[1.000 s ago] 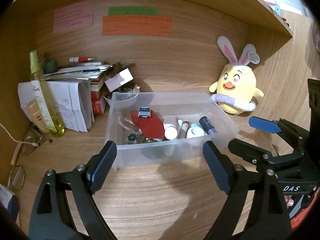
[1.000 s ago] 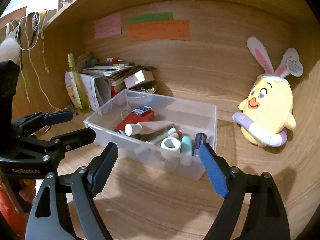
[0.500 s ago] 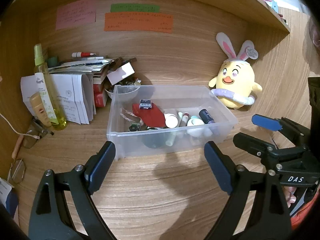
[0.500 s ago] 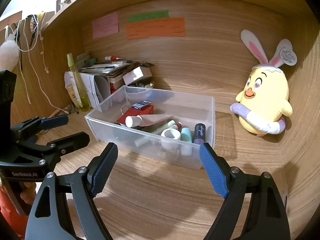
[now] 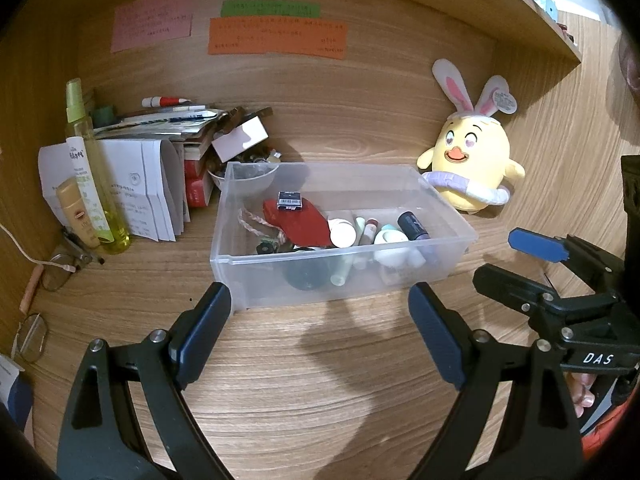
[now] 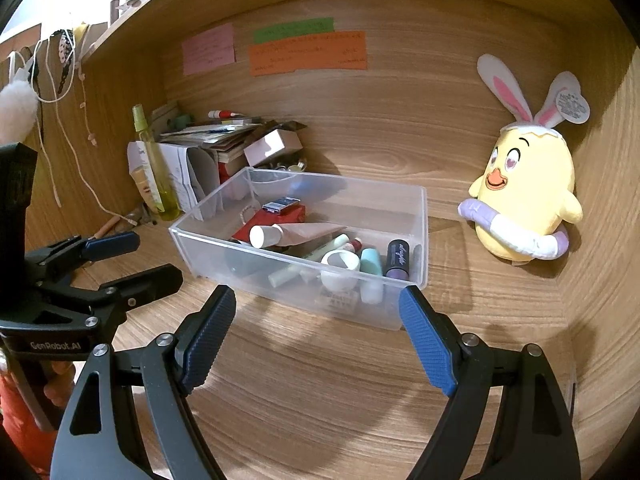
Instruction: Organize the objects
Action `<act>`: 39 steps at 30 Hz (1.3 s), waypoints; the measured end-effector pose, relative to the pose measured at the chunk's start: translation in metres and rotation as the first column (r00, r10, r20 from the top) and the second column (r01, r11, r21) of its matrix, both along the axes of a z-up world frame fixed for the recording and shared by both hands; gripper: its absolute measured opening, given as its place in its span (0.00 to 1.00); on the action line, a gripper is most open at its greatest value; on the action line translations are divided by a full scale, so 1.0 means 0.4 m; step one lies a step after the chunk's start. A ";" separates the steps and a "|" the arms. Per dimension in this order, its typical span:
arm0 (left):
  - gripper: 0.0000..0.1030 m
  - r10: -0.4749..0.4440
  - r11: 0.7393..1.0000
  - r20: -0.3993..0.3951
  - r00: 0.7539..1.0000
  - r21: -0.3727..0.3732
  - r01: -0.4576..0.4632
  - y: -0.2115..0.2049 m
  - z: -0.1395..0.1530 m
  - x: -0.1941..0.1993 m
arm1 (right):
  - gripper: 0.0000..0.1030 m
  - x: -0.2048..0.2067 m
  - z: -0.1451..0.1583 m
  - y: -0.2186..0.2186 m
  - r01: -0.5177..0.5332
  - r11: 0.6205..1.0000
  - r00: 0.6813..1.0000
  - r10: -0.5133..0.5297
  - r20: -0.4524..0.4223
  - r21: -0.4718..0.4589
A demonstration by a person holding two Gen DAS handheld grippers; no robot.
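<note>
Bin (image 5: 320, 280), clear plastic, sits on the wooden desk (image 5: 320, 380) in the left wrist view, just beyond the left gripper (image 5: 320, 304), whose fingers (image 5: 204, 328) are spread wide, holding nothing and touching nothing; the left fingertip lies just in front of the bin's near left corner. Inside the bin are a red pouch (image 5: 296, 222) with a small black box (image 5: 290, 201) on it, a white cap (image 5: 342, 234), a dark tube (image 5: 414, 226) and other small tubes. A plush chick (image 5: 474, 172) stands to the right of the bin, a spray bottle (image 5: 90, 168) and a stack of papers (image 5: 148, 188) to the left. The right gripper (image 5: 520, 258) shows at the right edge, fingers apart and empty. In the right wrist view the right gripper (image 6: 316, 308) hovers over the desk (image 6: 320, 400) with its fingers (image 6: 426, 340) wide apart and empty, the bin (image 6: 280, 280) just ahead between them; the right fingertip is close to the bin's near right corner. A white ring (image 6: 340, 262), a teal tube (image 6: 370, 260) and the dark tube (image 6: 398, 260) lie along the bin's near wall. The chick (image 6: 524, 208) stands apart at the right, against the wall. The left gripper (image 6: 132, 258) shows at the left, fingers parted and empty.
</note>
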State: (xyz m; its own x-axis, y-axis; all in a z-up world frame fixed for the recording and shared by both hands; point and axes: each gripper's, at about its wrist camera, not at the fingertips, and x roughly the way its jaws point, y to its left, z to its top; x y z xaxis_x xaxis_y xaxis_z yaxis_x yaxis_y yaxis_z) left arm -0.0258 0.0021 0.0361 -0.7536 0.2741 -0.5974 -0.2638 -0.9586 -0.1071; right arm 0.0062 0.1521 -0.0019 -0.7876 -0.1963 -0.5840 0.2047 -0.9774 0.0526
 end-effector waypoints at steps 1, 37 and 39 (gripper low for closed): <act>0.88 0.001 1.000 0.000 1.000 0.000 -0.001 0.001 0.000 0.000 | 0.79 -0.001 0.000 0.000 0.001 1.000 1.000 -0.001 0.000 0.000; 0.91 -0.017 1.000 0.031 0.999 0.026 0.016 0.005 -0.014 -0.008 | 0.79 -0.011 -0.002 0.008 0.009 1.000 1.000 -0.009 0.009 -0.004; 0.92 -0.015 1.000 0.022 1.000 0.015 0.015 0.010 -0.012 -0.005 | 0.79 -0.012 -0.004 0.009 0.008 1.000 1.000 -0.008 0.010 -0.007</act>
